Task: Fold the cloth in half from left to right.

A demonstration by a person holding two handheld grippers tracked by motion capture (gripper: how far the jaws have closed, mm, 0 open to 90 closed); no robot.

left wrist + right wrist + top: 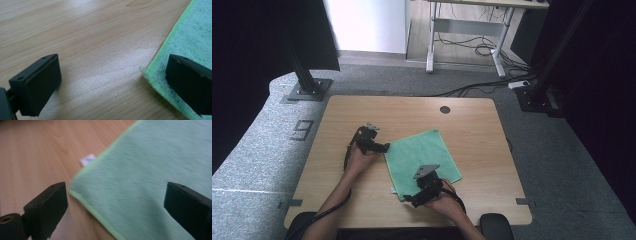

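Cloth (422, 157): green, flat on the table (337, 117), near its middle.
Left gripper (384, 147): jaws wide, straddling the cloth's left corner, nothing pinched.
Right gripper (411, 200): jaws wide over the cloth's near corner, beside its white tag (87, 160).
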